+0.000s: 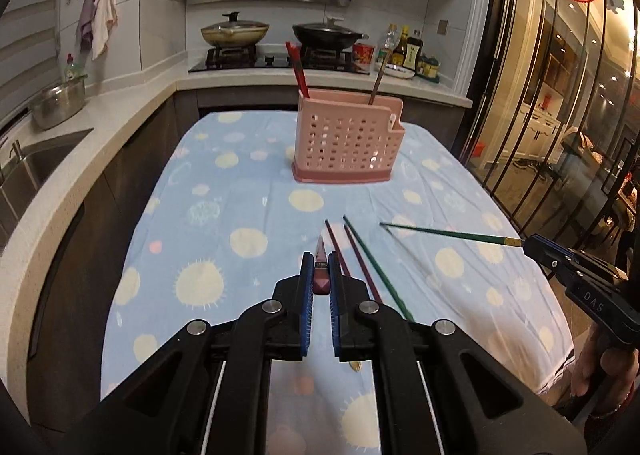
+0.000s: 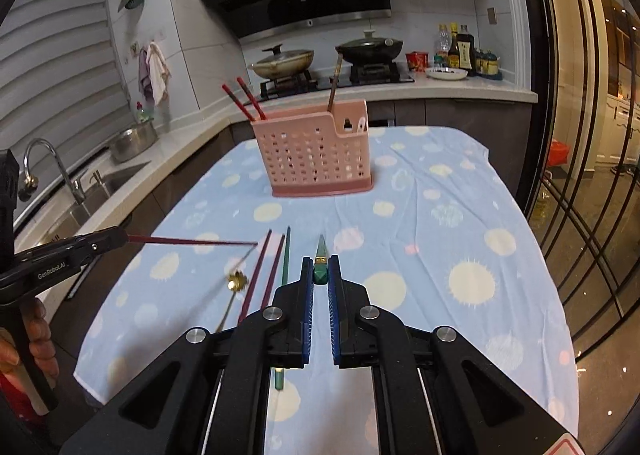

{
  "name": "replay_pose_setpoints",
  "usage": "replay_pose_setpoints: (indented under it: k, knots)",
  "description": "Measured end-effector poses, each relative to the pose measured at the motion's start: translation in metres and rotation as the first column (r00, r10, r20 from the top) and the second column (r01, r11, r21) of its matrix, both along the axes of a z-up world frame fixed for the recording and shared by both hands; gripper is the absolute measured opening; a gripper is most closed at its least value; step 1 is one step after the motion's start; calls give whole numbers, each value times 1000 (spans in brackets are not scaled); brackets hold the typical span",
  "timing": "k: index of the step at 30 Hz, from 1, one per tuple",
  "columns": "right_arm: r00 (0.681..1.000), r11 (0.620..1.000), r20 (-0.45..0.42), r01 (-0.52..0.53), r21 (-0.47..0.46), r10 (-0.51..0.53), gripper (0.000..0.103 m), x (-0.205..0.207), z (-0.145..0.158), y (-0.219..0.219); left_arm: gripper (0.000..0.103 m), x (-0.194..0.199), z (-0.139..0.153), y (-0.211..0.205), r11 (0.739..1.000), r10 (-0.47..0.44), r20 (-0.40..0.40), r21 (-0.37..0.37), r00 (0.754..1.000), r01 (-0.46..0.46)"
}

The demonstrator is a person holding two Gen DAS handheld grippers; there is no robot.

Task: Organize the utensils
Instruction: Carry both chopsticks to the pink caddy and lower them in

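On the far left the sink [image 2: 100, 183] and a steel pot [image 1: 60, 103] sit on the counter, at about nine o'clock from the table [image 1: 192, 183].

The left gripper [image 1: 321, 275] has its jaws closed almost fully on a dark red chopstick [image 1: 320, 267]. In the right wrist view this chopstick [image 2: 192, 242] stands out level from the gripper, in the air above the cloth, its tip over the ones that lie there.

On the cloth, between the two grippers, lie two maroon chopsticks [image 2: 264, 271], a green chopstick [image 2: 285, 259] just beside them, and a thin gold stick [image 2: 236, 283] with a flower ornament.

The rack [image 1: 344, 139] stands at twelve o'clock, well apart from the grippers. Two red chopsticks [image 2: 248, 99] lean in its left compartment and one brown stick [image 2: 334, 83] stands further to the right.

The right gripper [image 2: 321, 273] is also nearly closed, on a green chopstick [image 2: 321, 267] with a gold band; the left wrist view shows it [image 1: 444, 233] held in the air, pointing toward nine o'clock.

I judge the step is carrying: both pieces are lifted and not yet in the rack. The next move asks to bring each one over the rack, turn it tip down, and aim at one compartment. The openings are narrow and a long stick swings easily, so the grip must not slip. I think the red one belongs on the left with its fellows.
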State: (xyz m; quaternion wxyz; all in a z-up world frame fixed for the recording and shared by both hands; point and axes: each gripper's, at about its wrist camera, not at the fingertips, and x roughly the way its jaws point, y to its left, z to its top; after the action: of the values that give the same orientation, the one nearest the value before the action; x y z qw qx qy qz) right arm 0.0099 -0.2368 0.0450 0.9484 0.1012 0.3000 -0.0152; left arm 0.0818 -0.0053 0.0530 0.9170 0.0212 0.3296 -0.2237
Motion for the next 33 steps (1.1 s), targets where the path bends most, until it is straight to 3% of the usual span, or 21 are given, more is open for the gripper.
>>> replay_pose_setpoints:
  k: [11, 20, 33]
  knots:
    - [990, 1000, 138, 6, 5, -6, 7, 51, 63, -24, 7, 47, 72, -24, 999, -9, 150, -40, 989, 15]
    - [971, 1000, 237, 11, 1, -11, 7, 89, 109, -34, 7, 80, 124, -46, 996, -17, 257, -75, 966, 38]
    - [939, 997, 340, 72, -32, -57, 7, 174, 174, -56, 7, 138, 193, -92, 988, -45, 375, -118, 926, 96]
